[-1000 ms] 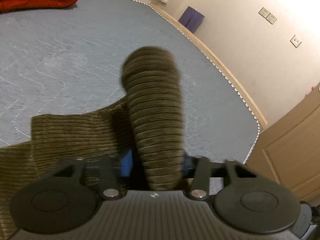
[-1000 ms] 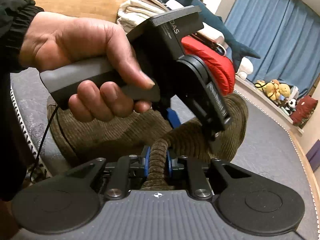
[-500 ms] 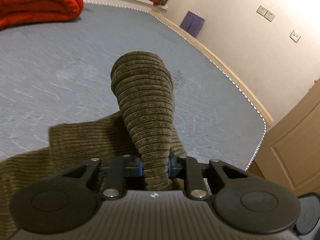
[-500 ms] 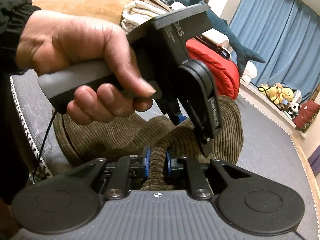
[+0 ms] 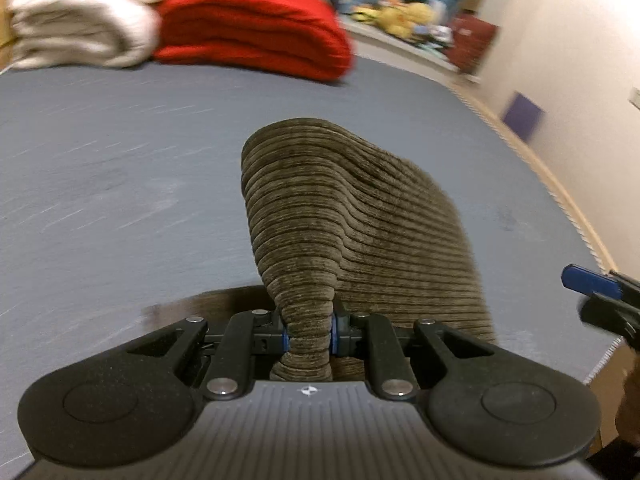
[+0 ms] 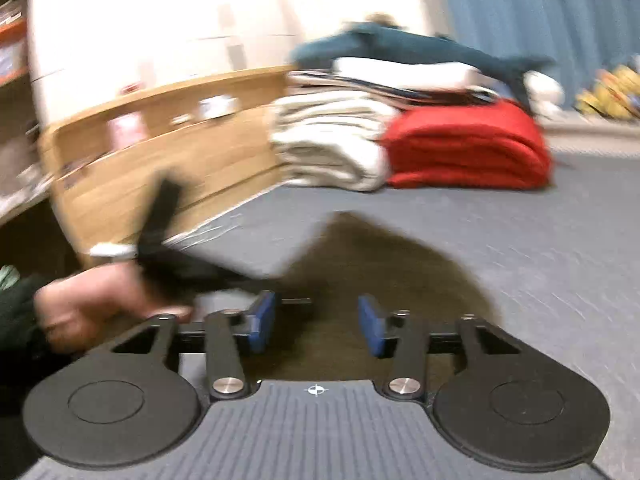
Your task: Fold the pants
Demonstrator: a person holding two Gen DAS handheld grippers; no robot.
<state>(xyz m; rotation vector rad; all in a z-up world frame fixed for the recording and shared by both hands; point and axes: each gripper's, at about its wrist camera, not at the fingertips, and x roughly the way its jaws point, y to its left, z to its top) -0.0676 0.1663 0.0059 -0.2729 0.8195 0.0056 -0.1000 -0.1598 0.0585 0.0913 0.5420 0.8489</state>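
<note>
Low centre of the left wrist view: left hand-held gripper (image 5: 308, 330) clamped on olive-brown corduroy pants (image 5: 344, 216), lifted over grey bed mattress (image 5: 120, 184). Right hand-held gripper (image 6: 316, 326), a second ago pinching cloth, now opening and empty; fold continues one-handed.

Olive-brown ribbed corduroy pants (image 5: 352, 220) on a blue-grey mattress (image 5: 120, 184), beside red (image 5: 256, 28) and cream blankets (image 5: 80, 16).
</note>
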